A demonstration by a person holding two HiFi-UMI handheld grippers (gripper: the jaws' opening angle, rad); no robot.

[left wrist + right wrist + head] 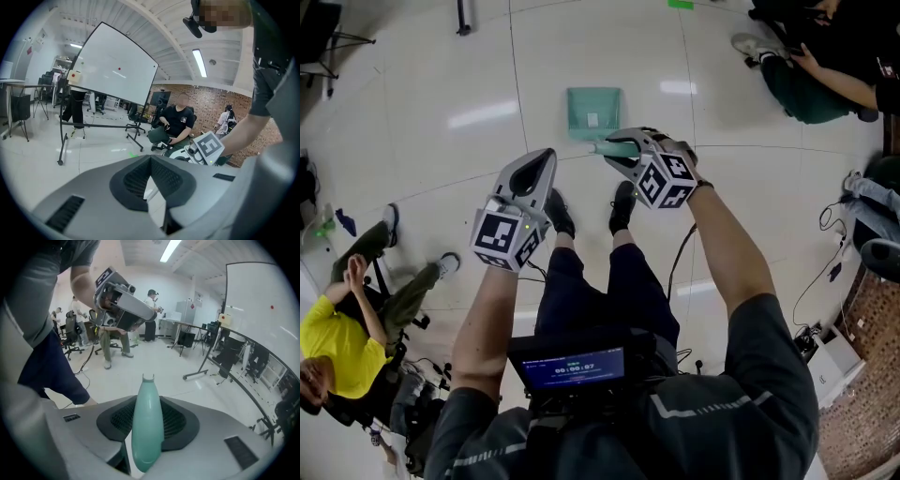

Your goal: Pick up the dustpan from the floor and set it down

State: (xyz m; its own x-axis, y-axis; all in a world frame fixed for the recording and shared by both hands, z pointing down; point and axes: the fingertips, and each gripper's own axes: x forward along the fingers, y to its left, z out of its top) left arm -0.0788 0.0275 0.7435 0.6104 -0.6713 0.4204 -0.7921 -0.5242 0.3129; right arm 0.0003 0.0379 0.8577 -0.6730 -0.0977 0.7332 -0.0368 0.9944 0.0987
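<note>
A teal dustpan point(593, 112) lies flat on the pale tiled floor, just beyond my feet, its handle point(614, 148) pointing back toward me. My right gripper point(621, 150) is shut on that handle. In the right gripper view the teal handle point(147, 427) runs lengthwise between the two dark pads and its hooked end sticks out past them. My left gripper point(539, 167) hangs to the left of the dustpan, apart from it. Its jaws meet at the tip point(151, 160) with nothing between them.
A person in a yellow top point(337, 347) sits at the lower left, and another person point(825, 75) sits at the upper right. My shoes point(623, 202) stand right behind the dustpan. Cables point(834, 225) trail at the right. A whiteboard on a wheeled stand point(112, 70) stands off to one side.
</note>
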